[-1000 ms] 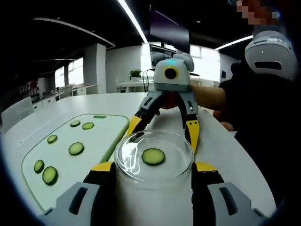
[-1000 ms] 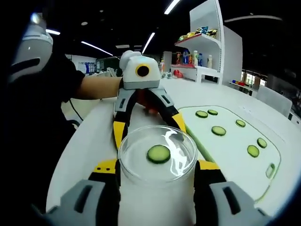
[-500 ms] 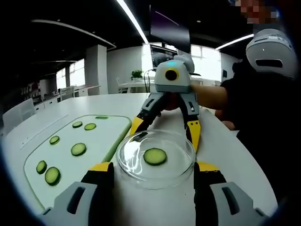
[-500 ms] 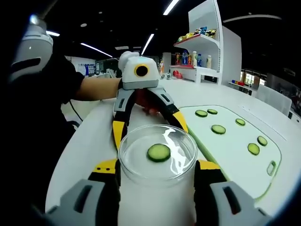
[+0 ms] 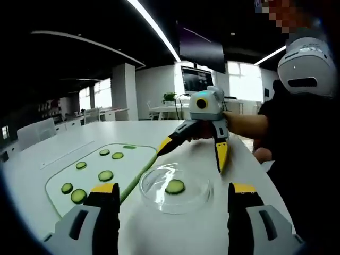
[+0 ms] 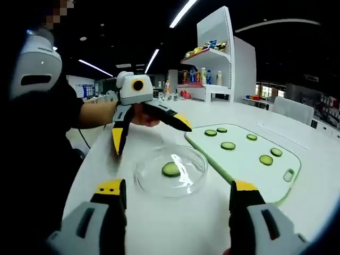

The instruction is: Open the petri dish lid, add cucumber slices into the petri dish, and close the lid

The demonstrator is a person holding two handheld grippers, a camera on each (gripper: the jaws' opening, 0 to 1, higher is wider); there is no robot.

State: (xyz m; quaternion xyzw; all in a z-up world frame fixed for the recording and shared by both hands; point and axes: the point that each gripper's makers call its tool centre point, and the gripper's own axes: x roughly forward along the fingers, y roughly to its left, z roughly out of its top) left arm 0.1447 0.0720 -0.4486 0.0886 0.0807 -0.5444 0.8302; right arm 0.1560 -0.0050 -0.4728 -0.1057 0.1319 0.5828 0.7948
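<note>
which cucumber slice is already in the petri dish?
The lone cucumber slice under the clear petri dish lid between both grippers; the others lie on the green cutting board.

Ceiling strip lights (image 5: 154, 26) shine brightly; fisheye edges bend, glass dish (image 6: 171, 171) glares.

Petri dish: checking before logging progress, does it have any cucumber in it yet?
Yes: one cucumber slice lies inside the petri dish on the table.

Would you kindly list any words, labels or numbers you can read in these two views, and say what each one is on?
No text can be read in either view.
Shelf: the packages on it carry colours, but any print is too small and blurred.
Wall screen: bright shapes, nothing legible.
Petri dish, cutting board and grippers: no markings visible.
</note>
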